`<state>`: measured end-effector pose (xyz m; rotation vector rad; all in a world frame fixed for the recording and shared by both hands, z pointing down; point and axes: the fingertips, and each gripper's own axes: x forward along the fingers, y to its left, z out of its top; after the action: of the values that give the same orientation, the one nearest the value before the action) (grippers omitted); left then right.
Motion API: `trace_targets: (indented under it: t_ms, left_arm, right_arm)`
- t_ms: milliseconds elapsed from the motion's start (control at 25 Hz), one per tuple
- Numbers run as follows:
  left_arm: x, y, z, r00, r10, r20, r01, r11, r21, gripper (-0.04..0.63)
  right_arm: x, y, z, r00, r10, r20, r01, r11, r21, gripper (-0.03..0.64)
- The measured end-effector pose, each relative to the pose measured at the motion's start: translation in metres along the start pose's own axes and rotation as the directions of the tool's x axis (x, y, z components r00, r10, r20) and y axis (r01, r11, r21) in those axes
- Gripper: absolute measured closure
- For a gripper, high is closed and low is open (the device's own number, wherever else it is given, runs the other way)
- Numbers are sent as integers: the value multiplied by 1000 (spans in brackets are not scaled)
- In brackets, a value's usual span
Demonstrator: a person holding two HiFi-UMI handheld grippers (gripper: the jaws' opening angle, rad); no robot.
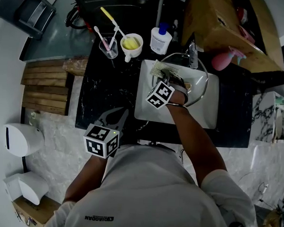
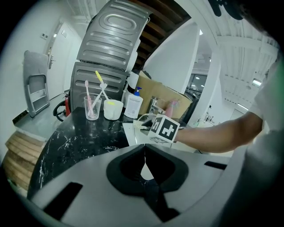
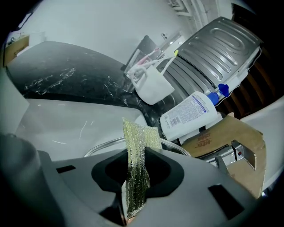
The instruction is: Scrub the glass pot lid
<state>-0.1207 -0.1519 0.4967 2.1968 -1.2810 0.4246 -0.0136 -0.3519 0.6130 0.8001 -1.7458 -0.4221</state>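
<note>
The glass pot lid [image 1: 206, 83] lies in the white sink [image 1: 208, 116]; its clear rim [image 3: 105, 144] curves just ahead of my right gripper. My right gripper [image 1: 166, 78] hangs over the lid's left part, shut on a yellow-green mesh scrub cloth [image 1: 159, 68]. The cloth [image 3: 136, 159] stands up from between the jaws. My left gripper [image 1: 112, 117] hovers over the black counter left of the sink. Its jaws meet with nothing between them [image 2: 143, 155]. The right gripper's marker cube [image 2: 165, 129] shows ahead in the left gripper view.
Behind the sink stand a faucet [image 1: 192, 54], a white soap bottle [image 1: 160, 39], a mug with a yellow sponge [image 1: 132, 42] and a toothbrush cup [image 1: 108, 47]. A cardboard box [image 1: 232, 25] and pink spray bottle [image 1: 228, 59] sit at the back right. Wooden boards [image 1: 46, 84] lie left.
</note>
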Motion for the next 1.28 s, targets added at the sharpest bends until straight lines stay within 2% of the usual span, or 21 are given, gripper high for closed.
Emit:
trace_targets:
  t_ms: [360,760,1280]
  left_arm:
    - [-6,-4,-2,1000,20,6,-20,1000,-1,580]
    - [-8,-14,-2,1000,25,17,-25,1000,1,580]
    - [-5,-35,-7,1000,17,21,-17,1000,6,580]
  right_arm:
    - [-5,25,1,998,56,30,-54,995,-84,515]
    - [-12,57,-5,993,113,46,-102,975,-199,515]
    - [-26,94,-32,978,195,73,-154,915,-372,515]
